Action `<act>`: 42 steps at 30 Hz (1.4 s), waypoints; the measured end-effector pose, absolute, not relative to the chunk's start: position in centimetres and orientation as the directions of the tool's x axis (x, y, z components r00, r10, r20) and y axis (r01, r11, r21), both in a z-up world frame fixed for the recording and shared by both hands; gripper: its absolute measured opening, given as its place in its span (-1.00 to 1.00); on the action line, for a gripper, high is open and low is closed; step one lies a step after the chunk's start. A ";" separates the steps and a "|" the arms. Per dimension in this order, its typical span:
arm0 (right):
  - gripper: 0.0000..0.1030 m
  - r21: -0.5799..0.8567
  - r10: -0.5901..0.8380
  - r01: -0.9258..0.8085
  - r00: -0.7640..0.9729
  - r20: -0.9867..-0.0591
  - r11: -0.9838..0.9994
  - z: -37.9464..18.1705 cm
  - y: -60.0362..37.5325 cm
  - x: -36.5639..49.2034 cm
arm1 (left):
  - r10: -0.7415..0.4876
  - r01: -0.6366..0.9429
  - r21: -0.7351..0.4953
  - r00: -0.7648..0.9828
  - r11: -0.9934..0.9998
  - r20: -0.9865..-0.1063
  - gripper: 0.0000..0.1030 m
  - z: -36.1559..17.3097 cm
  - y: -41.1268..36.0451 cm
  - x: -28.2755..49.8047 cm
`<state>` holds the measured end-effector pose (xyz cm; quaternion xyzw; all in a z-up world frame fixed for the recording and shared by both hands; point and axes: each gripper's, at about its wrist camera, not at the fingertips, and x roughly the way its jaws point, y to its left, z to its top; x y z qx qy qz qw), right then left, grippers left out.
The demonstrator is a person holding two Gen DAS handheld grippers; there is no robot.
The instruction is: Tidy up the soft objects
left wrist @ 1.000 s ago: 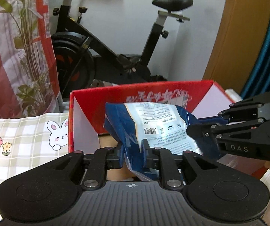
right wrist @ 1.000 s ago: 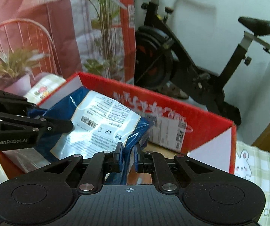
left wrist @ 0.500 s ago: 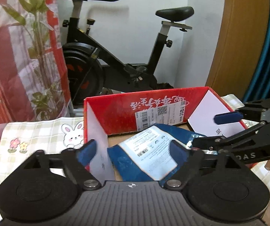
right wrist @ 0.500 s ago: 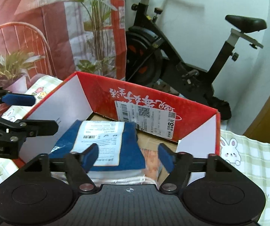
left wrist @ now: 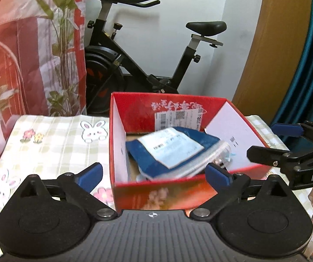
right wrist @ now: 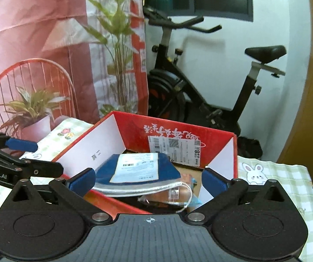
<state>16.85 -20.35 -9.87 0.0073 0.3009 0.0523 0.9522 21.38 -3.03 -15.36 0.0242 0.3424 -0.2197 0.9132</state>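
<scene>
Nearest, left hand-held gripper (left wrist: 154,173) and right hand-held gripper (right wrist: 148,180) both spread wide, grasping nothing; "DAS" and "enRobot.AI" legible on their bodies. Beyond, at 12 o'clock, blue packet (left wrist: 169,147) lying inside red box (left wrist: 156,193) on the desk (left wrist: 47,144); placement judged done. Label print blurred; barcode sticker showing "8".

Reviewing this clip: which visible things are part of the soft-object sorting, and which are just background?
Part of the job:
- blue packet, lying in the box
- red cardboard box
- left gripper, open
- right gripper, open

Just background:
- exercise bike
- bunny tablecloth
- potted plant
- red chair
</scene>
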 end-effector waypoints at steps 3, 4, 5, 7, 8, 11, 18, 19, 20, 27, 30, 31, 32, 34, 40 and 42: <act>0.99 0.055 0.092 -0.074 0.836 -0.541 0.996 -10.1 -20.1 14.7 | -0.376 0.408 -0.105 0.674 0.907 -0.636 1.00 -16.4 -2.5 20.1; 0.99 0.055 0.081 -0.061 0.844 -0.530 0.997 -10.4 -20.0 14.0 | -0.368 0.402 -0.099 0.677 0.910 -0.637 1.00 -16.7 -2.3 19.6; 0.99 0.058 0.076 -0.054 0.846 -0.527 0.997 -10.7 -19.9 13.5 | -0.362 0.398 -0.095 0.677 0.912 -0.640 1.00 -17.1 -2.2 19.3; 0.99 0.081 0.095 -0.061 0.840 -0.534 0.995 -11.5 -19.7 12.7 | -0.349 0.387 -0.092 0.673 0.918 -0.652 1.00 -17.9 -2.1 18.6; 0.99 0.096 0.105 -0.063 0.835 -0.539 0.993 -12.0 -19.6 12.3 | -0.344 0.382 -0.093 0.669 0.920 -0.659 1.00 -18.4 -2.1 18.3; 0.99 0.110 0.088 -0.031 0.822 -0.562 0.993 -13.7 -19.2 11.4 | -0.333 0.376 -0.091 0.653 0.922 -0.680 1.00 -19.9 -2.0 17.6; 0.99 0.117 0.089 -0.021 0.788 -0.609 0.993 -17.8 -17.7 10.7 | -0.307 0.378 -0.073 0.608 0.923 -0.732 1.00 -23.1 -2.1 16.5; 0.99 0.112 0.083 -0.017 0.782 -0.617 0.994 -18.3 -17.5 10.7 | -0.303 0.376 -0.073 0.601 0.924 -0.739 1.00 -23.5 -2.2 16.5; 0.99 0.108 0.081 -0.016 0.777 -0.624 0.994 -18.7 -17.3 10.8 | -0.299 0.373 -0.072 0.597 0.925 -0.745 1.00 -23.7 -2.1 16.6; 0.99 0.046 0.052 -0.028 0.722 -0.690 0.999 -22.2 -16.5 10.8 | -0.282 0.356 -0.075 0.575 0.931 -0.768 1.00 -25.2 -1.7 16.7; 0.99 0.032 0.051 -0.040 0.733 -0.678 0.999 -22.9 -16.3 10.2 | -0.286 0.349 -0.092 0.561 0.933 -0.777 1.00 -25.9 -1.6 16.7; 0.99 0.021 0.049 -0.047 0.736 -0.675 0.999 -23.1 -16.1 10.0 | -0.292 0.343 -0.105 0.555 0.933 -0.779 1.00 -26.2 -1.4 16.7; 0.99 0.007 0.046 -0.055 0.738 -0.674 0.998 -23.3 -16.0 9.9 | -0.296 0.339 -0.115 0.550 0.934 -0.781 1.00 -26.4 -1.3 16.6; 0.99 -0.001 0.044 -0.061 0.741 -0.671 0.998 -23.6 -15.9 9.7 | -0.305 0.332 -0.134 0.542 0.934 -0.783 1.00 -26.8 -1.2 16.6; 0.99 0.059 0.073 -0.045 0.750 -0.657 0.997 -24.4 -16.8 9.5 | -0.345 0.304 -0.210 0.510 0.929 -0.788 1.00 -27.9 -0.1 16.6; 0.99 0.070 0.083 -0.049 0.754 -0.651 0.996 -24.7 -17.0 9.3 | -0.361 0.292 -0.239 0.500 0.926 -0.787 1.00 -28.2 0.2 16.7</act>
